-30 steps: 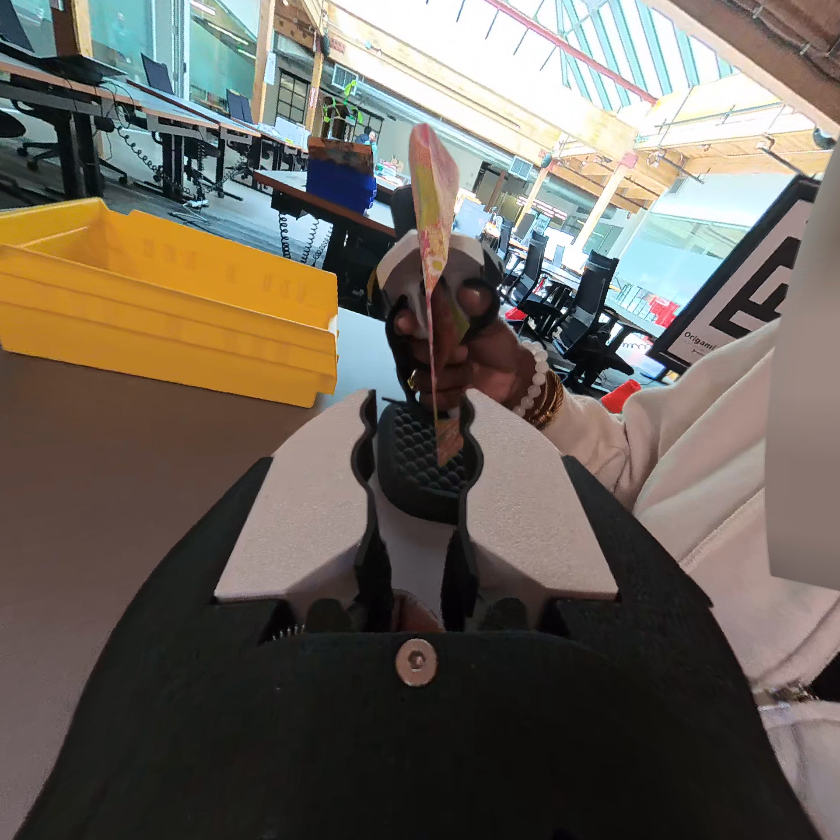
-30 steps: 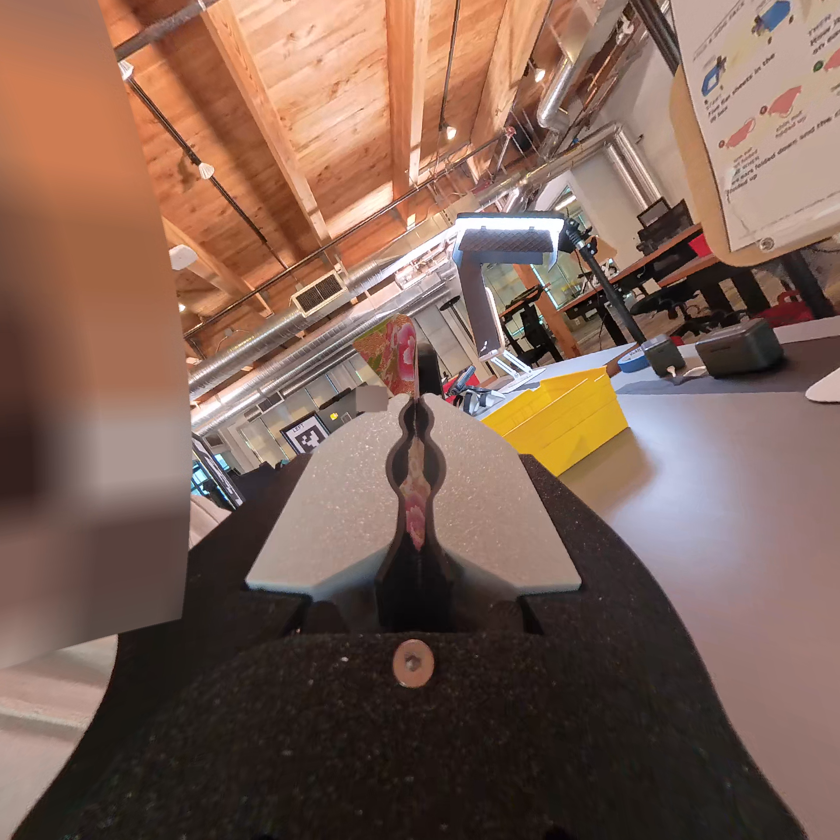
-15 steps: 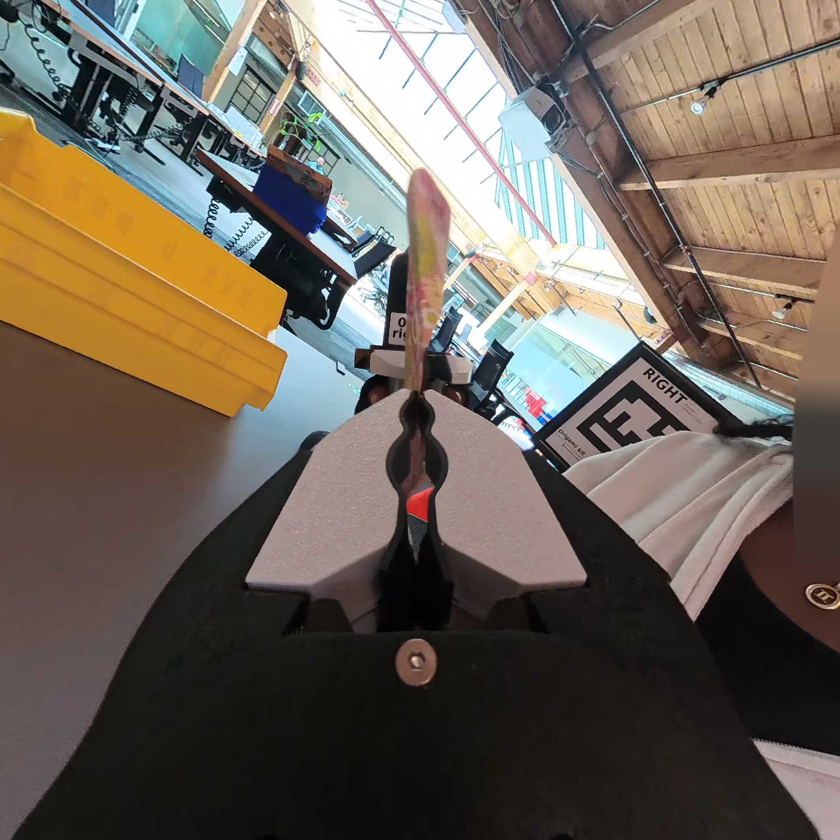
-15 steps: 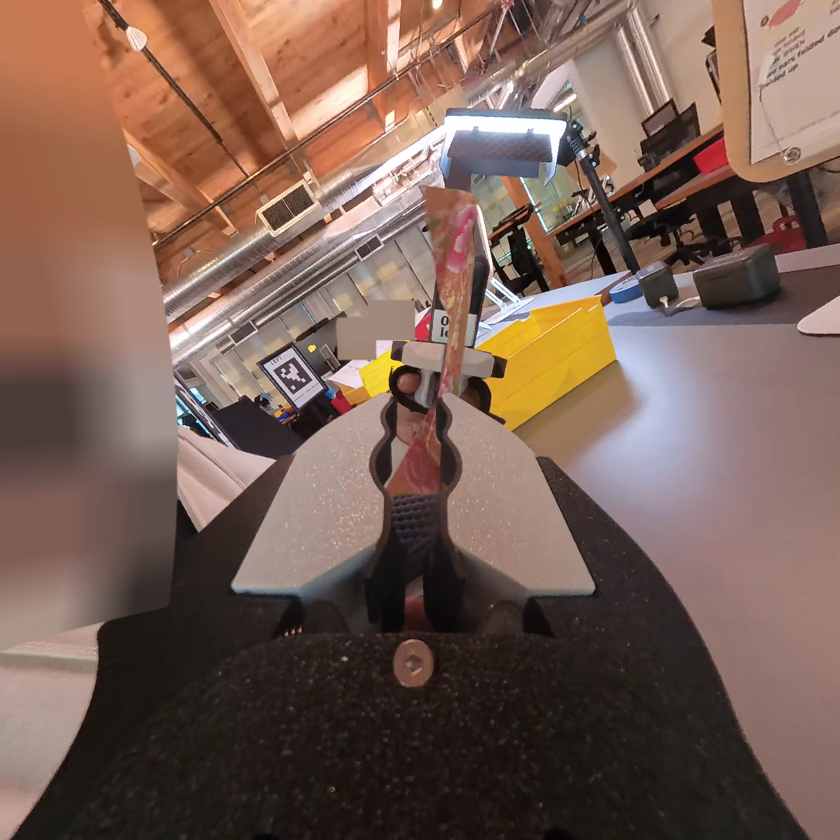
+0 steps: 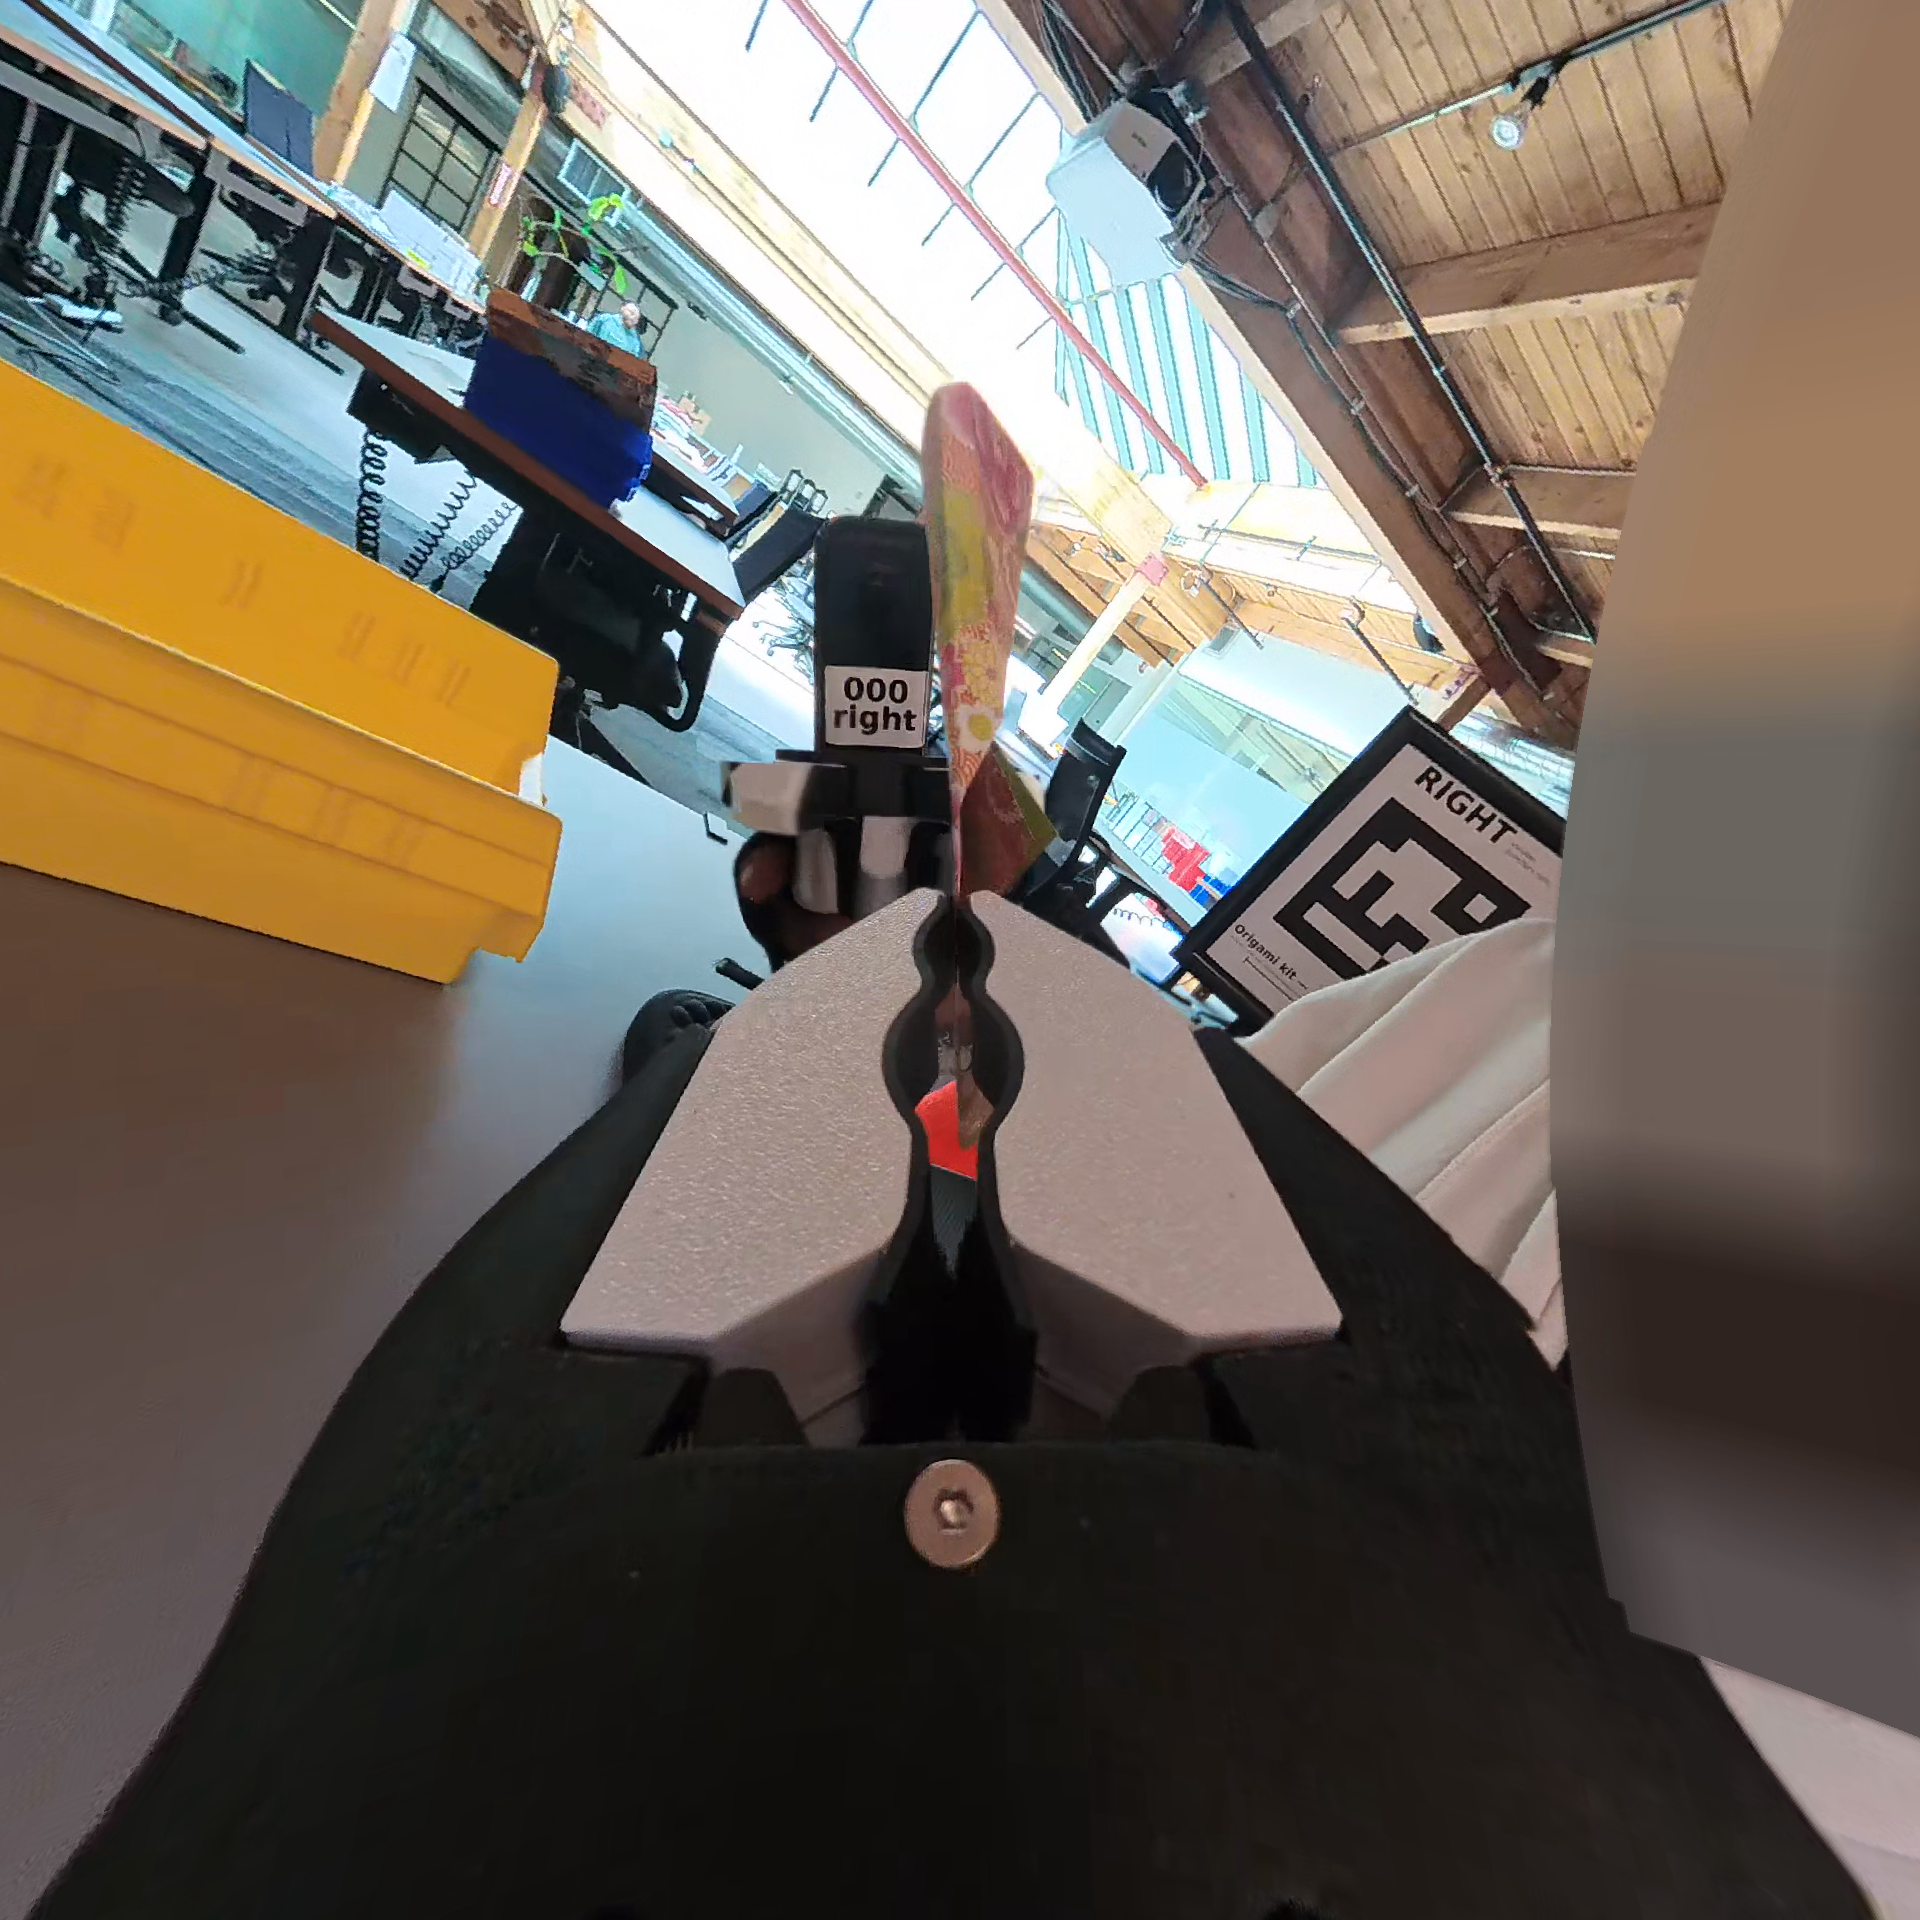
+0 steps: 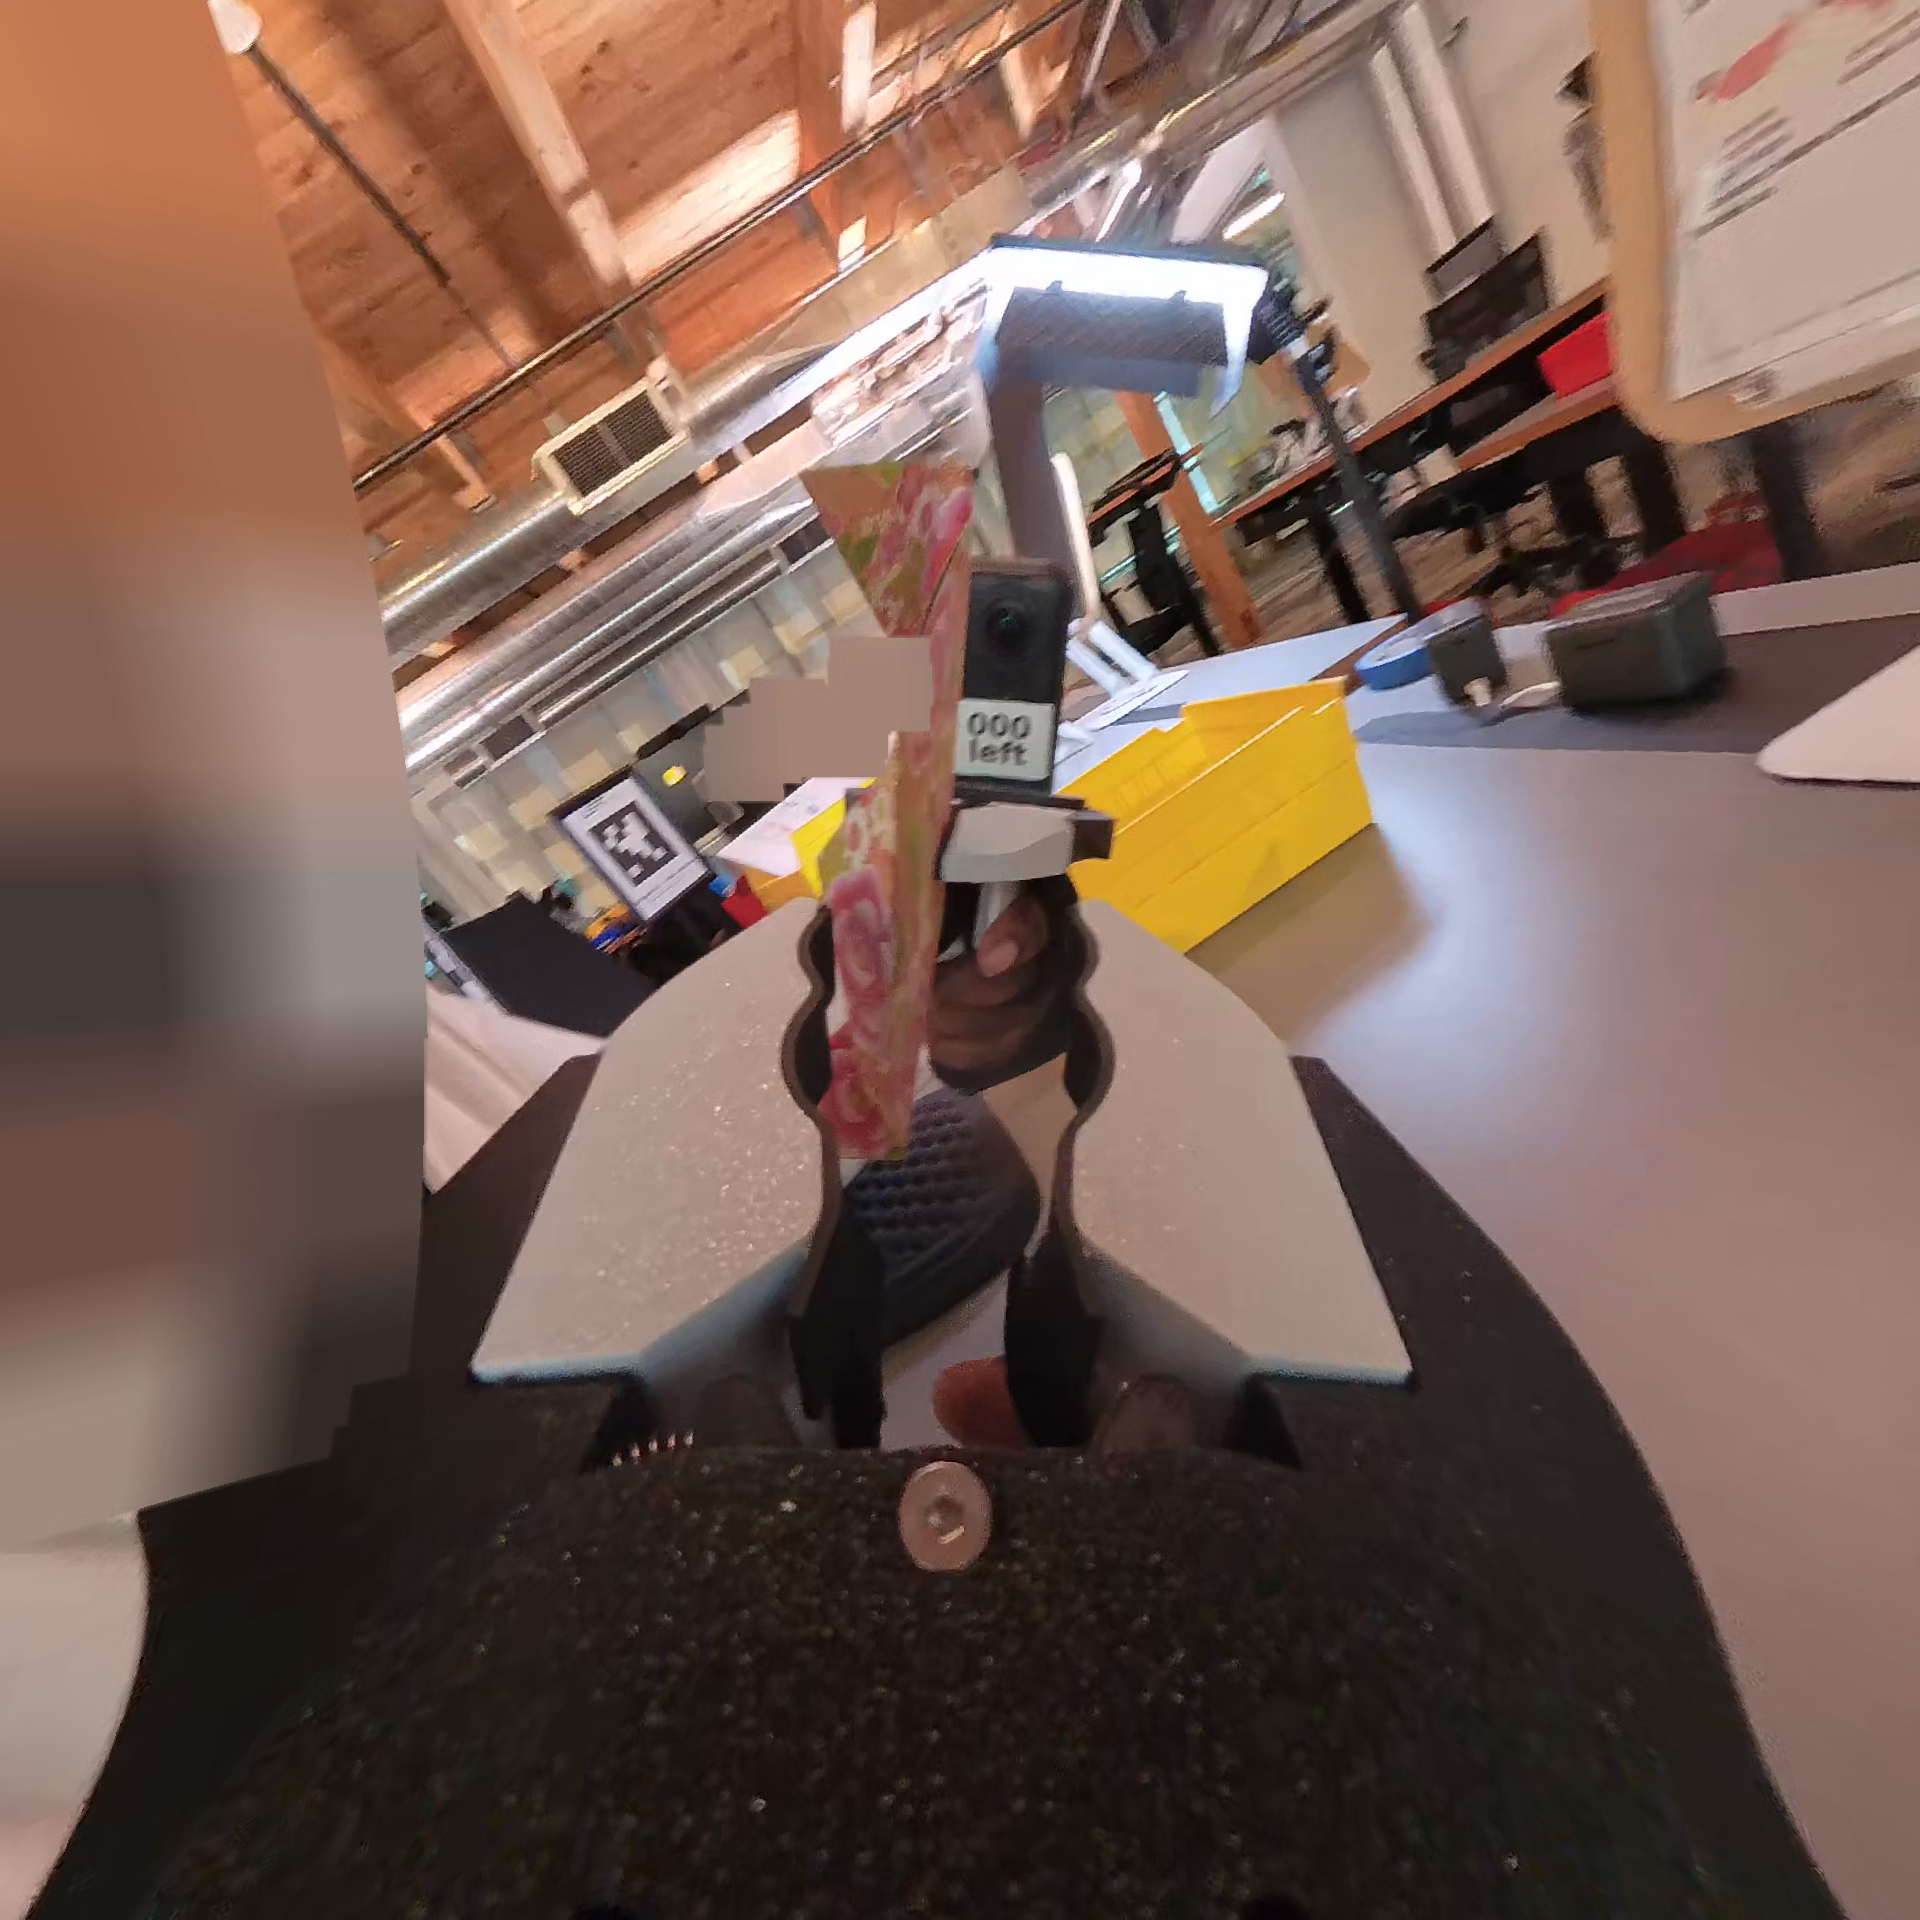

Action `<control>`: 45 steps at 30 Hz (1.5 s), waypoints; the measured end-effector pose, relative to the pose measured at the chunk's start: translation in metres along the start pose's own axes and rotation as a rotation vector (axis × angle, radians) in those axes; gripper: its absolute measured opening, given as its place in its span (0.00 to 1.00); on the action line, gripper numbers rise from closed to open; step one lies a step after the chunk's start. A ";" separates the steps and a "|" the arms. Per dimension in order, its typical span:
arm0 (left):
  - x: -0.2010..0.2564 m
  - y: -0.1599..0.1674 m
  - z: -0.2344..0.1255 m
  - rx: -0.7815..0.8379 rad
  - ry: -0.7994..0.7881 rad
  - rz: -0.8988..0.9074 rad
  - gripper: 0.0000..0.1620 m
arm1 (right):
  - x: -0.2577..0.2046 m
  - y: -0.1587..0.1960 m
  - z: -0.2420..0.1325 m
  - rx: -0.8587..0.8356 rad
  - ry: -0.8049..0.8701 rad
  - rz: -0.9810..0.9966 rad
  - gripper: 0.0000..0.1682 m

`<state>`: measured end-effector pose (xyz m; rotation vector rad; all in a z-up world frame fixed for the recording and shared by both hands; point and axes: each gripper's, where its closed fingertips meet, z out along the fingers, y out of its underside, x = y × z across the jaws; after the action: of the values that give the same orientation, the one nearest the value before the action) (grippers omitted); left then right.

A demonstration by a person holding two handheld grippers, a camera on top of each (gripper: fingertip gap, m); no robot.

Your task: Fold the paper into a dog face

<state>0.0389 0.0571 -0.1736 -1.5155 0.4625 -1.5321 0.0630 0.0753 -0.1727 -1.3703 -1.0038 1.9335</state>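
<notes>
paper [image 5: 975, 623], floral print in pink, green and yellow, folded flat and seen edge-on, stands upright at centre frame in the left wrist view. left gripper [image 5: 954, 920]: grey fingers pressed together at the tips, pinching the paper's lower edge; the sheet rises from the tip line toward the skylight. a sliver of the paper shows in the wavy slot between the fingers, lower centre.

right wrist view: right gripper [image 6: 945, 935] with fingers spread apart, a wide gap between them, nothing clamped. the paper [image 6: 894, 914] hangs in that gap close to the left-of-frame finger; whether it touches that finger, cannot tell. upper corner of the sheet is folded over, upper centre of frame. frame is motion-blurred.

each view shows the other tool beyond the paper: right gripper's camera body and labelled mount at centre of the left wrist view, left gripper [image 6: 1013, 831] with its camera and a person's hand [image 6: 992, 997] on the grip at centre of the right wrist view.

surroundings: grey table [image 5: 208, 1143] along the left of the left wrist view, yellow bin [image 5: 260, 748] at left edge; same bin [image 6: 1247, 810] right of centre in the right wrist view. white sleeve [image 5: 1434, 1091] at right. framed marker board [image 5: 1382, 883] right of centre.
</notes>
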 end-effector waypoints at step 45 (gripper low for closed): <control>-0.020 0.076 -0.056 0.082 -0.429 0.566 0.28 | 0.320 -0.021 -0.181 -0.677 0.818 0.534 0.03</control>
<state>0.0090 0.0158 -0.2551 -1.4373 0.5103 -0.7568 0.1318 0.3852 -0.3597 -2.7246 -0.9345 1.0827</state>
